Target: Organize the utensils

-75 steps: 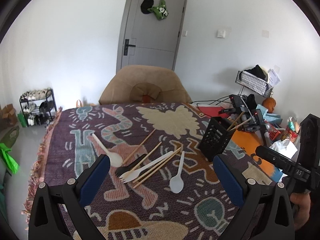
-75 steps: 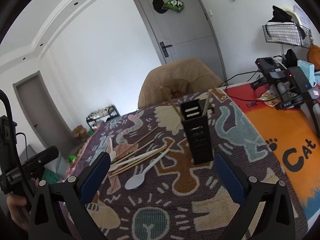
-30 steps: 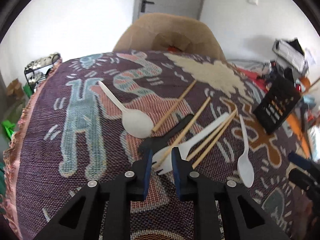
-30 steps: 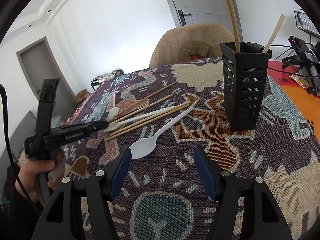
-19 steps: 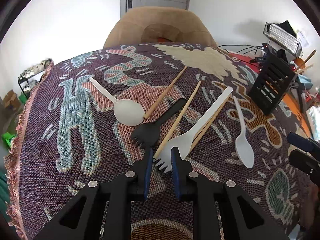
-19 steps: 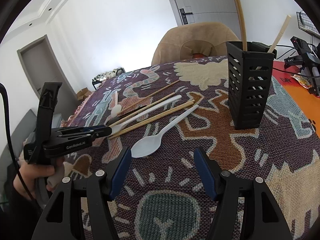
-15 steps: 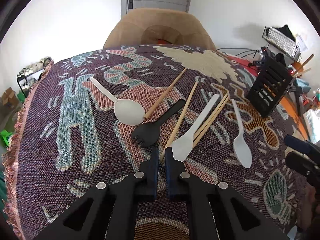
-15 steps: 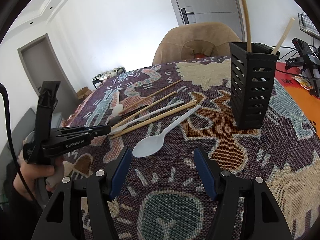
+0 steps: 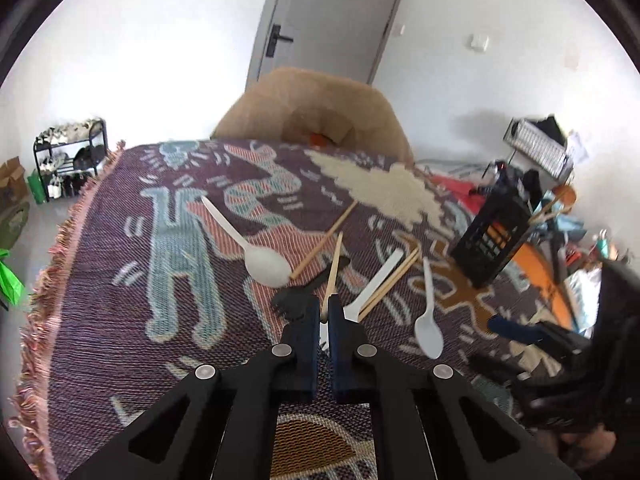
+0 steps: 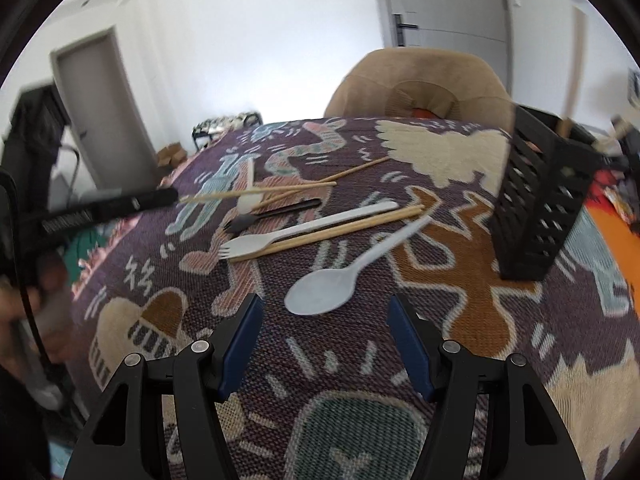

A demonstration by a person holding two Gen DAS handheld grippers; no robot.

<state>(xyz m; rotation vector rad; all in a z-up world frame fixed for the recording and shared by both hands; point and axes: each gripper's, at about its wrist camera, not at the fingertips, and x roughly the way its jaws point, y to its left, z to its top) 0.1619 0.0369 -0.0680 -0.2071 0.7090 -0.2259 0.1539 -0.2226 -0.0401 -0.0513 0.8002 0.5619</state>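
Left gripper (image 9: 324,312), lower centre of the left wrist view: fingers pressed together on one wooden chopstick (image 9: 332,276), which rises from the pads toward the frame's centre. In the right wrist view the same gripper (image 10: 170,196) enters from the left edge, the chopstick (image 10: 256,191) projecting rightward above the cloth.

Right gripper (image 10: 324,338), bottom of the right wrist view: jaws spread wide, holding nothing, poised just short of the white spoon (image 10: 340,274).

Surface: a patterned woven tablecloth (image 9: 168,240). From left to right in the right wrist view lie a black fork (image 10: 272,214), a white fork (image 10: 304,230) with a chopstick pair (image 10: 340,226) just beside it, the spoon, and at right a black slotted utensil holder (image 10: 540,196) standing upright with sticks in it. A second white spoon (image 9: 252,244) lies left of centre in the left wrist view.

Room: tan chair (image 9: 316,116) behind the table, grey door (image 9: 324,24) above it, shoe rack (image 9: 70,156) at far left.
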